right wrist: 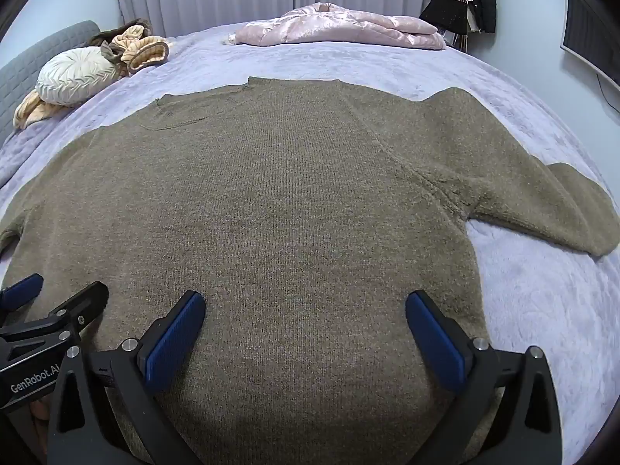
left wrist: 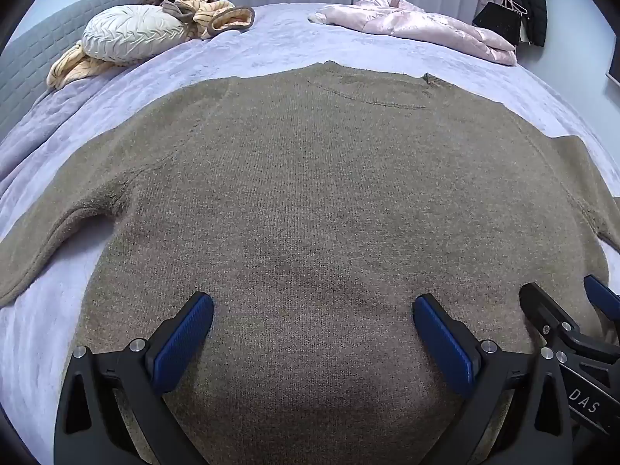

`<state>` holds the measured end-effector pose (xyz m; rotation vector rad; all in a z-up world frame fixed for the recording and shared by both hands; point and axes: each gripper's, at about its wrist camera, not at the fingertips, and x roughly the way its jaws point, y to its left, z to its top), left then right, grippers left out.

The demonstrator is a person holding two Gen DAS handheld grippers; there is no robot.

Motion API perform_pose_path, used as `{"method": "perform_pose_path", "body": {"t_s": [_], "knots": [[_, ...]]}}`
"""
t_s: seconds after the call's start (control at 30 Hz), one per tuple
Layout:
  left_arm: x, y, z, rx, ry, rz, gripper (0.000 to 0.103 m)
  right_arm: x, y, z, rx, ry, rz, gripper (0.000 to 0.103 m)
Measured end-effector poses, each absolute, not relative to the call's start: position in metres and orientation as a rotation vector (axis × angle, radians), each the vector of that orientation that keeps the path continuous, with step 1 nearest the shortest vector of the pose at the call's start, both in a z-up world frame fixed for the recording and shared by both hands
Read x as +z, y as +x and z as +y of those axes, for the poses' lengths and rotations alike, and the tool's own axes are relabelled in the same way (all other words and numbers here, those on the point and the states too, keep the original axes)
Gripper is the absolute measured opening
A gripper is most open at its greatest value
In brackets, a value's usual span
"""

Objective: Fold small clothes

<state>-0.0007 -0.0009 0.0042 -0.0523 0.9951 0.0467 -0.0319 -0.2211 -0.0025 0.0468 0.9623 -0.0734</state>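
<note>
A: Left tongs (left wrist: 313, 312) first. In the left wrist view they are spread wide, blue pads well apart, nothing between them. They hang over the near end of the sweater (left wrist: 310, 201), close to the hem.

B: And the sweater itself?

A: Flat on the bed (left wrist: 271, 50), neck at the far end, left sleeve (left wrist: 58, 228) stretched out to the side. No fold in it that I can see. At the right edge of this view the right tongs (left wrist: 562, 310) show just beside the left ones, over the same end.

B: Anything else on the bed?

A: A round pillow (left wrist: 131, 35) with a tan striped cloth (left wrist: 209, 11) by the headboard, and a pink jacket (left wrist: 418, 25) at the far side. All well apart from the sweater.

B: Now the right wrist view.

A: The right tongs (right wrist: 305, 310) are also gaping, empty, above the sweater's (right wrist: 271, 201) near end. The right sleeve (right wrist: 542, 201) lies out flat on the bed (right wrist: 542, 310). The left tongs (right wrist: 58, 302) peek in at the left edge.

B: So how far along?

A: I judge it barely begun. The sweater is spread and smoothed, which reads as the preparation done. Both sleeves remain to be brought in, then the body doubled over. Nothing is gripped yet.
</note>
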Motion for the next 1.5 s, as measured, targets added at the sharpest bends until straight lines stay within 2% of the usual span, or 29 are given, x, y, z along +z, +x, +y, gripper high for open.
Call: {"method": "perform_pose_path", "body": {"t_s": [1.5], "knots": [[0.0012, -0.0042, -0.0022, 0.038, -0.052, 0.981, 0.103, -0.0023, -0.0328, -0.2195, -0.076, 0.049, 0.963, 0.103]]}}
